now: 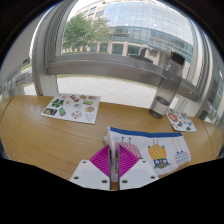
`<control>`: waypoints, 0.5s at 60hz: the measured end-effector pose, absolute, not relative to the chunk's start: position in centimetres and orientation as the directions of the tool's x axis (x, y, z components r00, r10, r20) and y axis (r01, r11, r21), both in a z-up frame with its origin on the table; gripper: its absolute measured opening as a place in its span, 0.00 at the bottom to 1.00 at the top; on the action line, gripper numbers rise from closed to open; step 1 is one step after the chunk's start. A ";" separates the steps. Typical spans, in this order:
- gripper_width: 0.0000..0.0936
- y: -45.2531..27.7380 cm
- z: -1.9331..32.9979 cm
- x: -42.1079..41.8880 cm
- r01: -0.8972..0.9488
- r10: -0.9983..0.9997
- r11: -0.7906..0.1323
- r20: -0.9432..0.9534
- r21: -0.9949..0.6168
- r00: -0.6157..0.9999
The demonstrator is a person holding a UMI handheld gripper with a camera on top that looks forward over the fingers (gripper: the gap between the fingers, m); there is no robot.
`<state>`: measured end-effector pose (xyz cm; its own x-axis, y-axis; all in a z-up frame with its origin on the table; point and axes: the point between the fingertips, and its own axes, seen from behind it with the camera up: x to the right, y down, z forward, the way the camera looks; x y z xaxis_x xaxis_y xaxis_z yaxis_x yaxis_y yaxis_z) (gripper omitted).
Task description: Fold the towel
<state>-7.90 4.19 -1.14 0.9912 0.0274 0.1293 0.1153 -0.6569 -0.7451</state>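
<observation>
A light blue towel (152,150) with cartoon prints lies on the wooden table (35,138), just ahead of my fingers and to their right. My gripper (114,160) is shut on a white edge of the towel, which rises in a fold between the pink pads (100,160). The pads stand nearly together with the cloth pinched between them. The rest of the towel spreads flat beyond the fingers.
A sheet with printed pictures (72,107) lies on the table beyond the fingers to the left. A smaller printed sheet (181,121) lies far right. A dark grey stand (167,90) rises at the table's back edge. A large window is behind the table.
</observation>
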 end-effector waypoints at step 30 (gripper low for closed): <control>0.03 3.6 7.0 -6.2 -0.087 0.029 -0.579 -0.128 -0.811 0.991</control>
